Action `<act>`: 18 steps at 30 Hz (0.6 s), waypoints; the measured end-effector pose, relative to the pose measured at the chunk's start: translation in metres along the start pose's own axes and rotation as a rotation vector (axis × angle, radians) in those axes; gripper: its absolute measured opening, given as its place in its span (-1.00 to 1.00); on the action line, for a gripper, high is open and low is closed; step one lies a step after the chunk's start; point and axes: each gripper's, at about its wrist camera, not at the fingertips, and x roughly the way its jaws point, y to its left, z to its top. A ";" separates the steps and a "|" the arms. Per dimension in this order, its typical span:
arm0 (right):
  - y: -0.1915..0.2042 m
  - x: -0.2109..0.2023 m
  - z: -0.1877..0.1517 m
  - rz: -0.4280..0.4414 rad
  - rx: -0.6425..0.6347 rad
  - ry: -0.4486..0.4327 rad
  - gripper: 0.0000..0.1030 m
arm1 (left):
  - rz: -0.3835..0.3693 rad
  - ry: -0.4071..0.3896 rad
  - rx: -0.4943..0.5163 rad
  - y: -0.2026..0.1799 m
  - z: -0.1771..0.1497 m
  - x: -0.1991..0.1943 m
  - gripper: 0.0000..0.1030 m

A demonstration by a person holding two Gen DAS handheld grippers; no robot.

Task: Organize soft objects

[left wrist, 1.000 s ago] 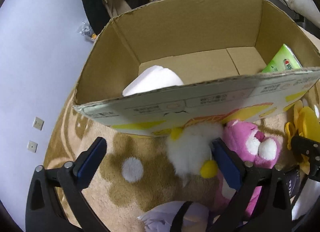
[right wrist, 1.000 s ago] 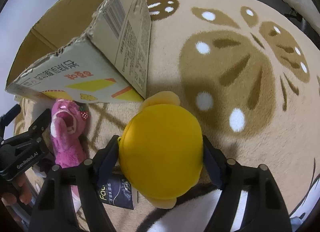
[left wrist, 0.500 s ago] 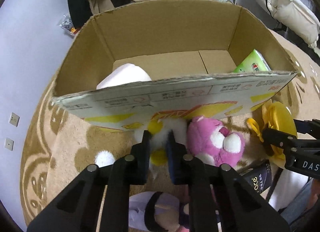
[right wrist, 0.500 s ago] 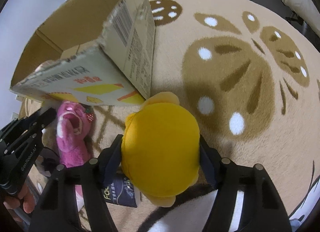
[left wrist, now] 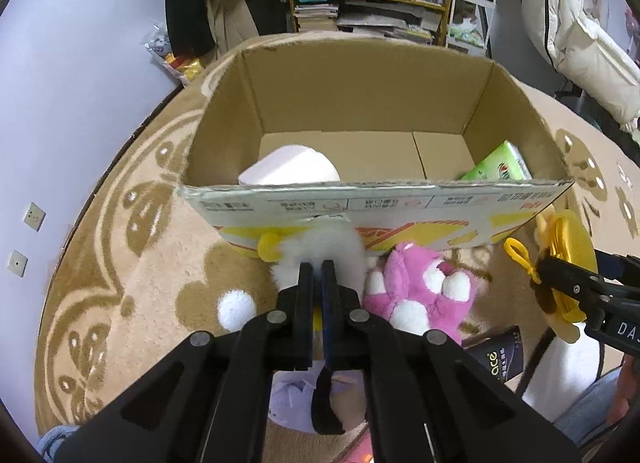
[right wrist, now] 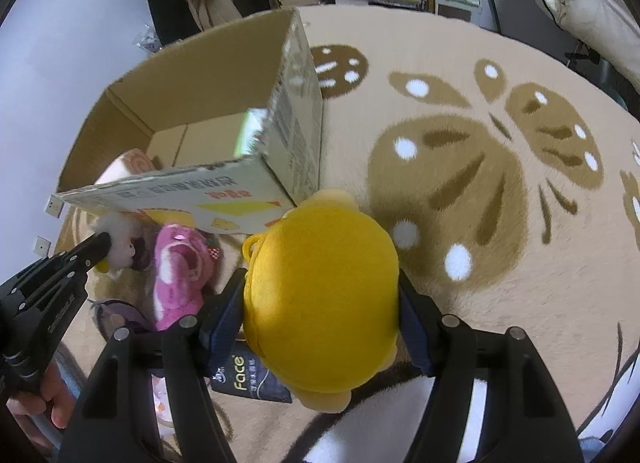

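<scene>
I've got both tongs loaded. The left gripper [left wrist: 317, 269] is pressed almost together, pinching the fluff of the white plush [left wrist: 320, 247] just below the front wall of the cardboard box [left wrist: 360, 95]. The right gripper [right wrist: 320, 303], its jaws just squeezed in, clamps the yellow plush [right wrist: 320, 295] at the box corner. To drop them cleanly I need both lifted clear over the rim (that thin pinch could slip). My left view shows the green packet [left wrist: 500, 165] and white roll [left wrist: 288, 167] inside; the right shows open rug [right wrist: 500, 223].
</scene>
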 end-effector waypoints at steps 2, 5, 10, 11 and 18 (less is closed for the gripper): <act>0.001 -0.007 -0.002 0.006 -0.004 -0.015 0.41 | 0.011 -0.007 -0.006 -0.001 0.002 -0.004 -0.95; 0.002 -0.019 -0.003 0.013 -0.012 -0.046 0.41 | 0.021 -0.024 -0.021 0.003 0.001 -0.014 -0.95; 0.005 -0.038 -0.001 0.028 -0.019 -0.109 0.41 | 0.052 -0.067 -0.017 0.002 -0.003 -0.037 -1.00; 0.005 -0.038 0.000 0.030 -0.021 -0.115 0.41 | 0.055 -0.076 -0.016 0.003 -0.003 -0.042 -1.00; 0.011 -0.062 0.001 0.047 -0.037 -0.196 0.40 | 0.055 -0.136 -0.009 0.003 0.003 -0.064 -1.00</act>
